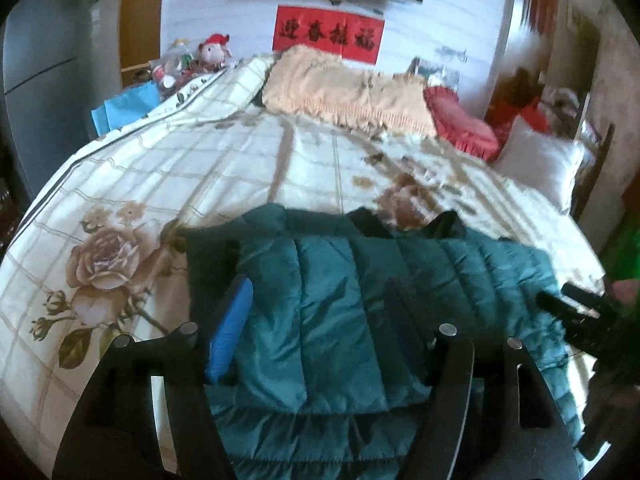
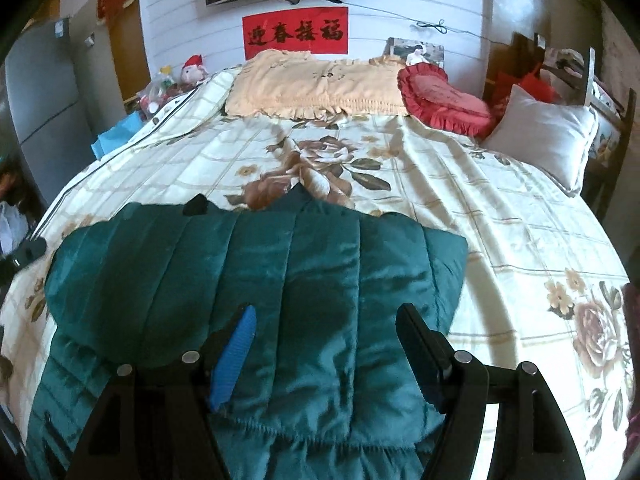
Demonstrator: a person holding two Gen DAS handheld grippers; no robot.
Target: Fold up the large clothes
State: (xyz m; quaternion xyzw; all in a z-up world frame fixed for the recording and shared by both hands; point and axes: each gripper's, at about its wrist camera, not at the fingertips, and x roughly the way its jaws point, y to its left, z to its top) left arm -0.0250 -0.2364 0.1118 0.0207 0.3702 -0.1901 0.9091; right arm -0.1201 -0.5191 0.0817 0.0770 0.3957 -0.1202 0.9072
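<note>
Both grippers [image 1: 316,300] [image 2: 328,320] gape over glossy, quilted teal jacket [image 2: 248,264].

One teal quilted jacket [image 2: 256,276], three pillows and one red banner [image 2: 295,32] are being shown ahead of two grippers.

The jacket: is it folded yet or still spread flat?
Partly folded. On the jacket, one quilted layer lies doubled over another, its hem crossing the lower layer near the open right gripper. It is not yet a compact bundle.
</note>
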